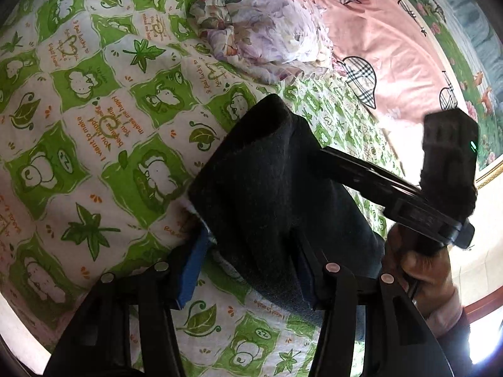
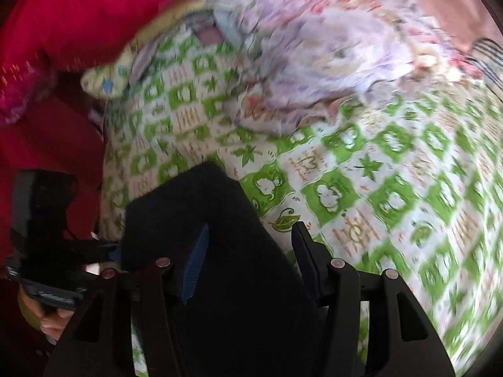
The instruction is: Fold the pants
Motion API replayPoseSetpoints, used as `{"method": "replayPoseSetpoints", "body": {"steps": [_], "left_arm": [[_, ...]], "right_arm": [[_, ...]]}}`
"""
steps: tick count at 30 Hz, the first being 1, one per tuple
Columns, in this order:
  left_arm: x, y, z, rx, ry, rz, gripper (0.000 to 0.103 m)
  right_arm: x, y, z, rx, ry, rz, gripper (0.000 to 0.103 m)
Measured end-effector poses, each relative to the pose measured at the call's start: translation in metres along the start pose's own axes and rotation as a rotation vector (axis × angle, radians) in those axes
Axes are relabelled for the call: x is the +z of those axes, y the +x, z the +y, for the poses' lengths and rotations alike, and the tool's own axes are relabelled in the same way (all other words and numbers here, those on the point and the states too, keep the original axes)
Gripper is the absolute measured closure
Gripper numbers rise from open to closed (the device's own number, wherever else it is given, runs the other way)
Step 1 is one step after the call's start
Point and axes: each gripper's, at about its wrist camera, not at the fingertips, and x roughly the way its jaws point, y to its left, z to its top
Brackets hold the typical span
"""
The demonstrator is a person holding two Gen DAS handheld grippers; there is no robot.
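Observation:
The black pants [image 1: 267,188] lie in a folded bundle on the green and white quilt [image 1: 94,125]. My left gripper [image 1: 251,270] has its blue-padded fingers [image 1: 191,273] wide apart on either side of the pants. In the right wrist view the pants [image 2: 226,251] fill the space between the spread fingers [image 2: 195,264] of my right gripper [image 2: 248,260]. The right view is blurred. The right gripper's body [image 1: 408,194] and the hand holding it show at the right of the left wrist view. The left gripper's body [image 2: 41,235] shows at the left of the right wrist view.
A crumpled floral blanket [image 1: 257,31] lies further back on the bed. A pink sheet [image 1: 386,53] with plaid hearts is at the right. Red cloth [image 2: 69,25] is piled at the far side. A picture frame edge [image 1: 490,172] is at the right.

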Motion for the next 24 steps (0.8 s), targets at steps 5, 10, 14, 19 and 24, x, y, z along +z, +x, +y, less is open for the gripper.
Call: {"method": "replayPoseSetpoints", "body": {"steps": [5, 10, 14, 19, 24], "left_arm": [[0.004, 0.005, -0.003, 0.014, 0.003, -0.003, 0.051], [0.013, 0.011, -0.004, 0.042, 0.000, 0.000, 0.072], [0.018, 0.007, -0.007, -0.006, -0.014, 0.008, 0.083], [0.020, -0.014, -0.034, -0.047, 0.036, -0.023, 0.084], [0.019, -0.044, -0.089, -0.106, 0.155, -0.064, 0.085]], "right_arm": [[0.015, 0.022, 0.001, 0.049, -0.036, 0.088, 0.049], [0.016, 0.024, 0.015, 0.029, -0.076, 0.099, 0.072], [0.009, 0.002, 0.016, 0.038, -0.048, 0.036, 0.081], [-0.002, -0.048, 0.015, 0.085, 0.009, -0.104, 0.082], [-0.026, -0.114, 0.012, 0.125, 0.102, -0.293, 0.082]]}}
